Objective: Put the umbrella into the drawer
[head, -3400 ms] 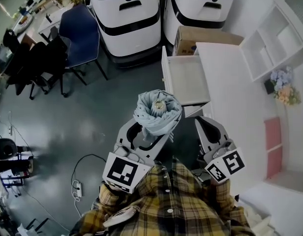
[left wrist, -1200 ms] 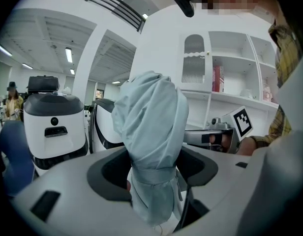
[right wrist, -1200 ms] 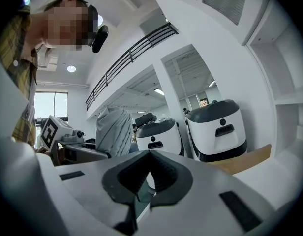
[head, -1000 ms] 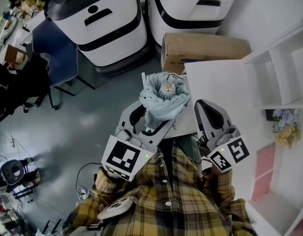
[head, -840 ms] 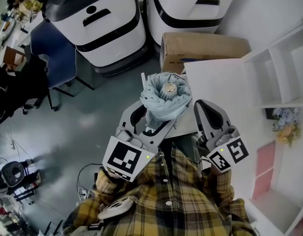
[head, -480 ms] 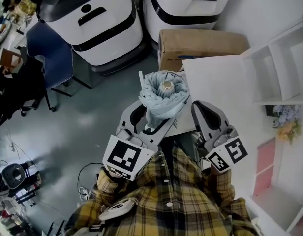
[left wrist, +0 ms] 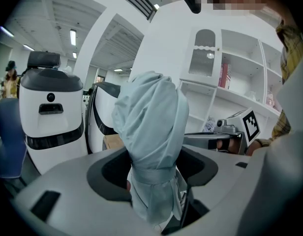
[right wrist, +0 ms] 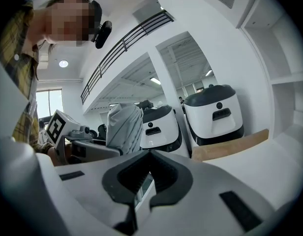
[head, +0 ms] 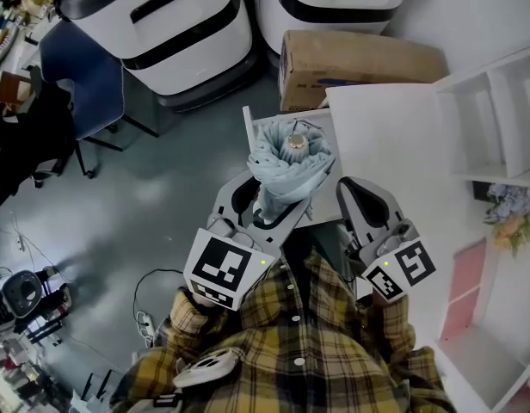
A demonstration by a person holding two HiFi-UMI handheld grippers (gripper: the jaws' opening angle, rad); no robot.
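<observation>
Evidently mid-transfer, the left gripper [head: 267, 206] clamped the folded umbrella [head: 289, 163] upright above the open drawer [head: 247, 132] at the edge of the desk [head: 394, 144], the right gripper [head: 351, 192] closed and empty; lowering and release were judged next.

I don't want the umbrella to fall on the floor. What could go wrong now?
1. The left gripper has its jaws clamped on the umbrella low down, at its strap. It stands upright, so the bulky top might tip or slip out.
2. It is over the drawer but upright. Tilting it to lay it in might knock the rim.
3. The right gripper is shut and empty, so nothing else steadies the umbrella.
</observation>
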